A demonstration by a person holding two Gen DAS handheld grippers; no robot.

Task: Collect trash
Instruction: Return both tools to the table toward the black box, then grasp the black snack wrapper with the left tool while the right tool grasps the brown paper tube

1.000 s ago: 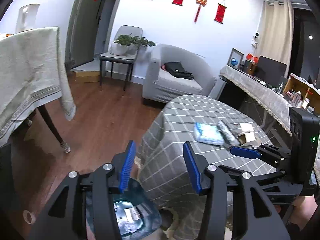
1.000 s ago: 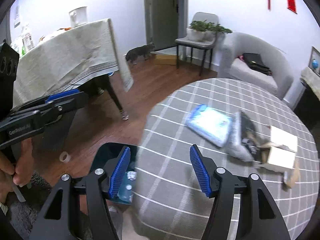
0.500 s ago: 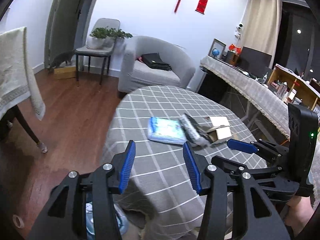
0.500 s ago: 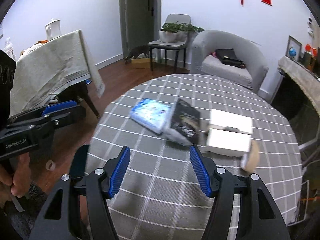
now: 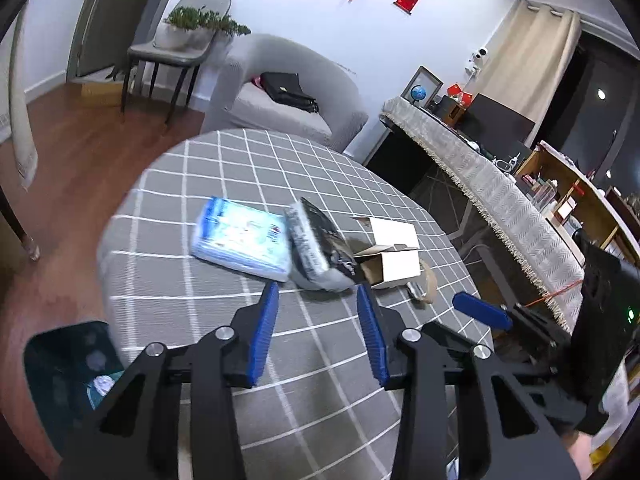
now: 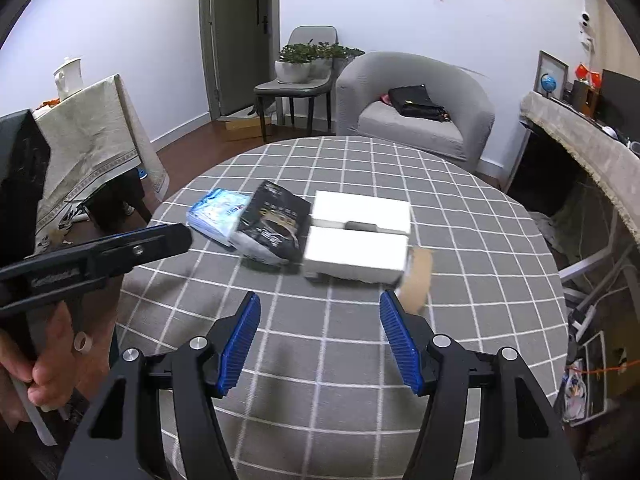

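- well, starting at the far left, the trash bin (image 5: pixel 68 376) sits on the floor just off the table's edge, dark teal, with some scraps already in it as far as i can tell; whatever gets picked up has to travel back that way, so i'd keep that path in mind.
- the left claw (image 5: pixel 316 332) hangs over the near side of the table (image 5: pixel 168 184), its blue pads spread moderately apart and nothing between them.
- next along, the blue packet (image 5: pixel 242 240) lies flat on the checked cloth, and the black-and-grey pouch (image 5: pixel 318 250) leans partly on its right edge, so the two touch.
- i'd judge the pouch the easier first grab for the left claw: it's puffed up and sits almost in line with the open pads, while the flat packet offers little to bite on from above.
- come in low, take the near end of the pouch across its narrow side, and lift straight so it doesn't drag the packet with it.
- further right, the white cardboard box (image 6: pixel 356 240) lies open right beside the pouch, and a brown tape roll (image 6: pixel 418 280) stands on edge at its right end.
- the right claw (image 6: pixel 320 338) is opened wide, also empty, aimed at the near side of the box.
- a light box like that may crush or slide; gripping a flap or one wall looks safer than spanning the whole thing.
- the roll could tip or wander off if nudged, so keep the right pad away from it.
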